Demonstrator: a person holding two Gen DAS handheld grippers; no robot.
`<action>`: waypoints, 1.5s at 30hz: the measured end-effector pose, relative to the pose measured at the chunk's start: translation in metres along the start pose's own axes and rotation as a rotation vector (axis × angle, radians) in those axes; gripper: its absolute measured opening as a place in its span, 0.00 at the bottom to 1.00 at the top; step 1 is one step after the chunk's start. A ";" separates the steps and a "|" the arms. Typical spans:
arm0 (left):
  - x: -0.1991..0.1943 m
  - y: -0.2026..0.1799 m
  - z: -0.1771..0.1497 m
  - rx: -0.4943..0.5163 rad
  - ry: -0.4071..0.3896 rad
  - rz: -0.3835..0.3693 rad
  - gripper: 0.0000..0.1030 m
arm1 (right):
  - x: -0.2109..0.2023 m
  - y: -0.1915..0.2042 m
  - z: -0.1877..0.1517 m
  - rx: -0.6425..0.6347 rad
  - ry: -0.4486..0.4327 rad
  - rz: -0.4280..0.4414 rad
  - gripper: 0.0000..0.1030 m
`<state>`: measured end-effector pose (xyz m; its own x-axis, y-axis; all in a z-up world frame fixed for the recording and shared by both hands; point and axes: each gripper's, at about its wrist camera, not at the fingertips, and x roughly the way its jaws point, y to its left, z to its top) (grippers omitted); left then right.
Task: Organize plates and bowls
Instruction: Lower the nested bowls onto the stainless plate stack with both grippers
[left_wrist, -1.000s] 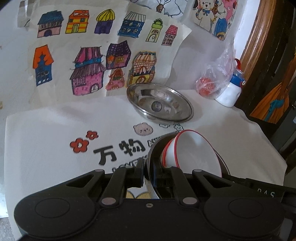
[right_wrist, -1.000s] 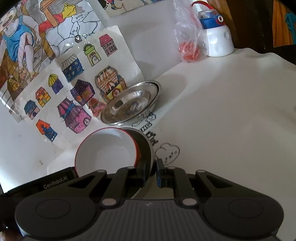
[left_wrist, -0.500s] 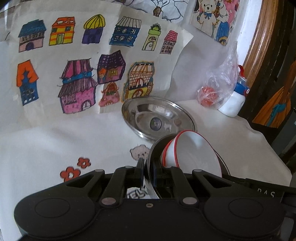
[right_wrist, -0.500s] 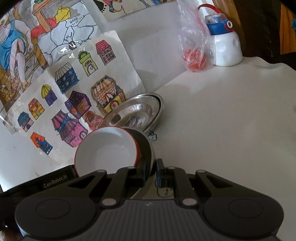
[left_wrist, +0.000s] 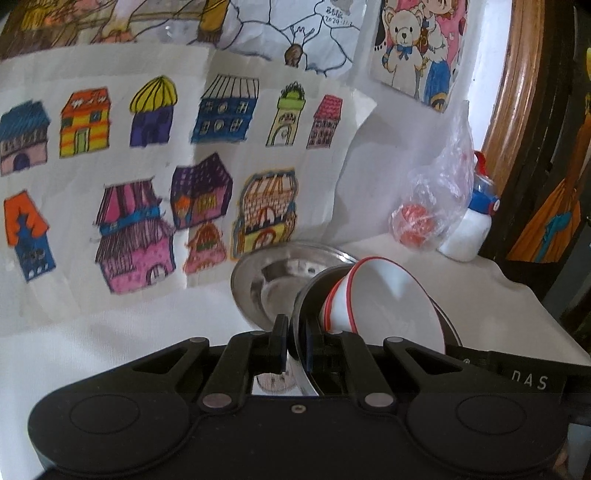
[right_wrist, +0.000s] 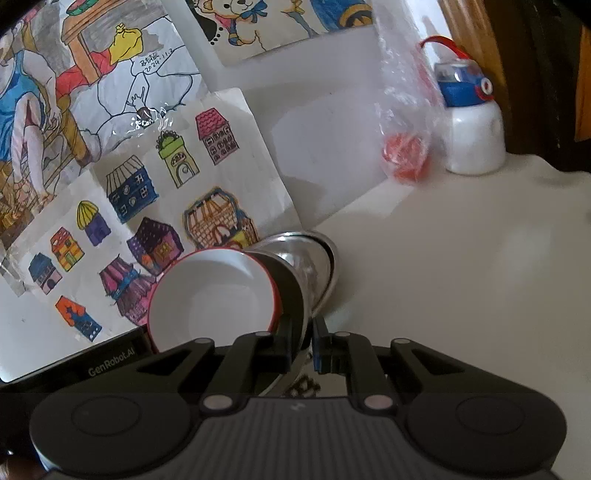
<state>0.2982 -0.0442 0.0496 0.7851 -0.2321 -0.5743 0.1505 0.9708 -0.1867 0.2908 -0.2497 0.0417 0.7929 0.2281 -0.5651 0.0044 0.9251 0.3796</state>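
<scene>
Both grippers hold one steel plate by opposite rims, with a white bowl with a red rim (left_wrist: 384, 302) sitting in it. My left gripper (left_wrist: 293, 332) is shut on the carried plate's rim (left_wrist: 301, 306). My right gripper (right_wrist: 301, 338) is shut on the same plate's other rim (right_wrist: 291, 288); the bowl (right_wrist: 214, 295) shows to its left. A second steel plate (left_wrist: 269, 280) lies on the table just beyond and below the carried one; it also shows in the right wrist view (right_wrist: 321, 258).
A white cloth (right_wrist: 461, 277) covers the table. Children's drawings (left_wrist: 147, 166) hang on the wall behind. A plastic bag with red items (left_wrist: 424, 218) and a white bottle with a blue cap (right_wrist: 469, 122) stand at the back right. A dark wooden frame (left_wrist: 535, 147) is to the right.
Both grippers have carried the plate and bowl forward toward the wall. The held plate now overlaps the plate on the table.
</scene>
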 end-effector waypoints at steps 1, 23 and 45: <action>0.002 0.000 0.003 -0.003 -0.004 0.001 0.07 | 0.003 0.001 0.003 -0.006 0.001 0.000 0.13; 0.072 0.029 0.037 -0.105 0.031 0.016 0.07 | 0.075 0.007 0.045 -0.094 0.077 -0.016 0.13; 0.095 0.040 0.033 -0.153 0.047 0.014 0.07 | 0.092 0.007 0.045 -0.109 0.095 -0.033 0.13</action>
<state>0.3989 -0.0251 0.0142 0.7570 -0.2247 -0.6136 0.0435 0.9543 -0.2957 0.3912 -0.2356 0.0258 0.7322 0.2198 -0.6446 -0.0405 0.9588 0.2810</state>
